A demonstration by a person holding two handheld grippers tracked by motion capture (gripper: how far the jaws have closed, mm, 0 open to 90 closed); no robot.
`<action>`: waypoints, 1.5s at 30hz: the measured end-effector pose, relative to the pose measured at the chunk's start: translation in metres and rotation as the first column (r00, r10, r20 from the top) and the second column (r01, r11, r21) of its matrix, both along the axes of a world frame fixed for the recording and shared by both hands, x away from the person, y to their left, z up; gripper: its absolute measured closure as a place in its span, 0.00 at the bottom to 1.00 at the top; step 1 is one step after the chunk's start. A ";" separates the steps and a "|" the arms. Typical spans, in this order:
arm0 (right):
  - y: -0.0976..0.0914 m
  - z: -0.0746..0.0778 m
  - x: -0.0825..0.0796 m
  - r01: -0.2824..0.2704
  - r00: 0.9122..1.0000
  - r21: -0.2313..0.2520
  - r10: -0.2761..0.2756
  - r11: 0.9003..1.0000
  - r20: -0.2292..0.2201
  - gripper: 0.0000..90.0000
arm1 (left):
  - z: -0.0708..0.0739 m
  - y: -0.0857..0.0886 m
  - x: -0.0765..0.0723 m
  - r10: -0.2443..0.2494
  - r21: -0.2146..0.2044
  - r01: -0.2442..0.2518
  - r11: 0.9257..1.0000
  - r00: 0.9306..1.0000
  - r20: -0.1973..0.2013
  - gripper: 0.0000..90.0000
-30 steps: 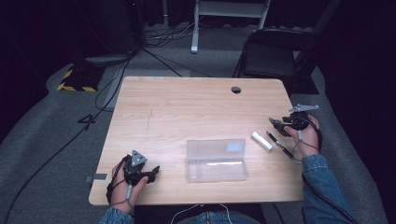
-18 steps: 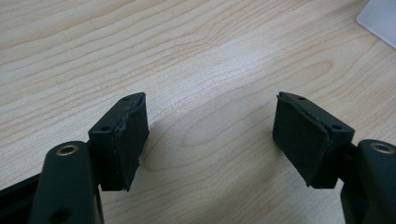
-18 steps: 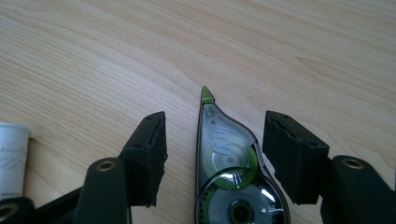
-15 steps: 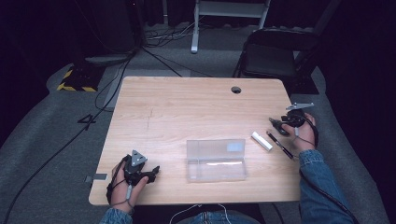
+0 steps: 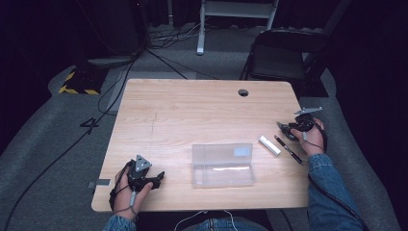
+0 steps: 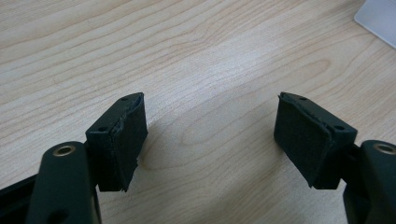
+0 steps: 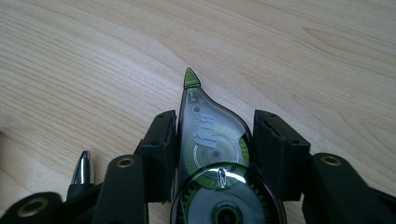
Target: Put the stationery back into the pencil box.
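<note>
The right claw [image 7: 215, 144] has just been closing and now clamps the correction tape [image 7: 212, 154] near the table's [image 5: 192, 110] right edge, ready to lift, while the left claw [image 6: 210, 135] rests released.

Left claw [image 6: 210, 135] agape, right claw [image 7: 215, 149] closing.
</note>
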State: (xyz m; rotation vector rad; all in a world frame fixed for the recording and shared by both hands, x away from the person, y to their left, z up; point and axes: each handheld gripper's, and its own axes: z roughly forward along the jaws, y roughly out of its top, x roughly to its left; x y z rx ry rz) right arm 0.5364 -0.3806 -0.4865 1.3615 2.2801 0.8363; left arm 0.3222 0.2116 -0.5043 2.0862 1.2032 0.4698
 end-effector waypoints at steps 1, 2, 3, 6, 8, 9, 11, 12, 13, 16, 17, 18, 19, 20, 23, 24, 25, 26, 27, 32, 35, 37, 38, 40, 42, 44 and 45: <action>0.000 0.000 0.000 0.000 1.000 0.000 0.000 1.000 0.000 0.58 | 0.000 0.000 0.000 0.000 0.000 0.000 1.000 1.000 0.000 0.29; 0.000 0.000 0.000 0.003 1.000 0.005 -0.003 1.000 0.004 0.58 | 0.000 0.000 0.000 -0.003 0.002 0.003 1.000 1.000 0.000 0.29; 0.000 -0.001 -0.001 0.005 1.000 0.007 -0.005 1.000 0.011 0.59 | 0.000 0.000 0.000 -0.003 0.001 0.003 1.000 1.000 0.001 0.28; 0.001 -0.001 -0.001 0.014 1.000 0.008 -0.014 1.000 0.013 0.59 | 0.000 0.000 0.000 -0.004 0.002 0.004 1.000 1.000 0.001 0.28; 0.001 -0.001 -0.002 0.016 1.000 0.004 -0.016 1.000 0.012 0.59 | 0.000 0.000 0.000 -0.004 0.001 0.004 1.000 1.000 0.002 0.28; 0.001 -0.001 -0.002 0.018 1.000 0.002 -0.018 1.000 0.013 0.59 | 0.000 0.000 0.000 -0.004 0.001 0.004 1.000 1.000 0.002 0.28; 0.002 0.000 -0.002 0.020 1.000 -0.006 -0.020 1.000 0.014 0.59 | 0.000 0.000 0.000 -0.005 0.001 0.005 1.000 1.000 0.002 0.28; 0.002 0.000 -0.002 0.021 1.000 -0.005 -0.021 1.000 0.013 0.59 | 0.000 0.000 0.000 -0.005 0.001 0.005 1.000 1.000 0.002 0.28; 0.002 0.001 -0.003 0.022 1.000 -0.005 -0.022 1.000 0.009 0.59 | 0.000 0.000 0.000 -0.006 0.002 0.006 1.000 1.000 0.000 0.28; 0.002 0.002 -0.004 0.024 1.000 -0.002 -0.024 1.000 0.002 0.59 | 0.000 0.000 0.000 -0.006 0.002 0.006 1.000 1.000 0.001 0.27; 0.002 0.002 -0.004 0.025 1.000 0.000 -0.025 1.000 -0.002 0.59 | 0.000 0.000 0.000 -0.006 0.001 0.006 1.000 1.000 0.001 0.27; 0.001 0.002 -0.004 0.028 1.000 0.005 -0.028 1.000 -0.002 0.60 | 0.000 0.000 0.000 -0.007 0.002 0.007 1.000 1.000 0.001 0.27; 0.001 0.003 -0.004 0.029 1.000 0.013 -0.029 0.999 -0.007 0.60 | 0.000 0.000 0.000 -0.007 0.003 0.007 1.000 1.000 0.001 0.27; 0.001 0.003 -0.004 0.032 0.999 0.020 -0.032 0.999 -0.007 0.60 | 0.000 0.000 0.000 -0.007 0.002 0.007 1.000 1.000 0.001 0.27; 0.000 0.003 -0.004 0.028 1.000 0.021 -0.028 0.999 -0.008 0.60 | 0.000 0.000 0.000 -0.007 0.002 0.007 1.000 1.000 0.001 0.27; -0.001 0.004 -0.005 0.029 1.000 0.025 -0.028 0.999 -0.005 0.60 | 0.000 0.000 0.000 -0.007 0.003 0.007 1.000 1.000 0.001 0.27; -0.001 0.006 -0.005 0.029 1.000 0.030 -0.029 0.999 -0.002 0.60 | 0.000 0.000 0.000 -0.007 0.002 0.007 1.000 1.000 0.001 0.27; -0.001 0.008 -0.006 0.025 1.000 0.028 -0.025 0.999 0.007 0.60 | 0.000 0.000 0.000 -0.008 0.002 0.008 1.000 1.000 -0.001 0.27; 0.000 0.010 -0.007 0.027 1.000 0.031 -0.027 0.999 0.009 0.60 | 0.000 0.000 0.000 -0.009 0.004 0.009 1.000 1.000 -0.001 0.27; 0.003 0.020 -0.010 0.013 0.999 0.038 -0.014 0.999 0.030 0.60 | 0.000 0.000 0.000 -0.008 0.002 0.008 1.000 1.000 -0.003 0.27; 0.008 0.027 -0.014 -0.001 0.999 0.044 -0.001 0.999 0.040 0.60 | 0.000 0.000 0.000 -0.009 0.002 0.009 1.000 1.000 -0.004 0.26; 0.013 0.034 -0.017 -0.021 0.998 0.052 0.018 0.998 0.056 0.60 | 0.000 0.000 0.000 -0.010 0.002 0.010 1.000 1.000 -0.004 0.26; 0.016 0.038 -0.019 -0.029 0.998 0.058 0.026 0.998 0.061 0.60 | 0.000 -0.001 0.000 -0.010 0.001 0.010 1.000 1.000 -0.003 0.26; 0.021 0.044 -0.023 -0.046 0.997 0.064 0.042 0.997 0.070 0.60 | 0.000 -0.001 0.000 -0.008 0.000 0.008 1.000 1.000 -0.005 0.25; 0.026 0.050 -0.026 -0.060 0.995 0.071 0.054 0.996 0.079 0.60 | 0.000 -0.001 0.001 -0.011 0.003 0.011 1.000 1.000 -0.006 0.25; 0.030 0.055 -0.030 -0.074 0.994 0.075 0.068 0.994 0.089 0.60 | 0.000 -0.001 0.001 -0.012 0.001 0.012 1.000 1.000 -0.006 0.24; 0.033 0.058 -0.032 -0.084 0.992 0.078 0.076 0.993 0.096 0.60 | 0.000 -0.001 0.001 -0.011 0.002 0.011 1.000 1.000 -0.006 0.24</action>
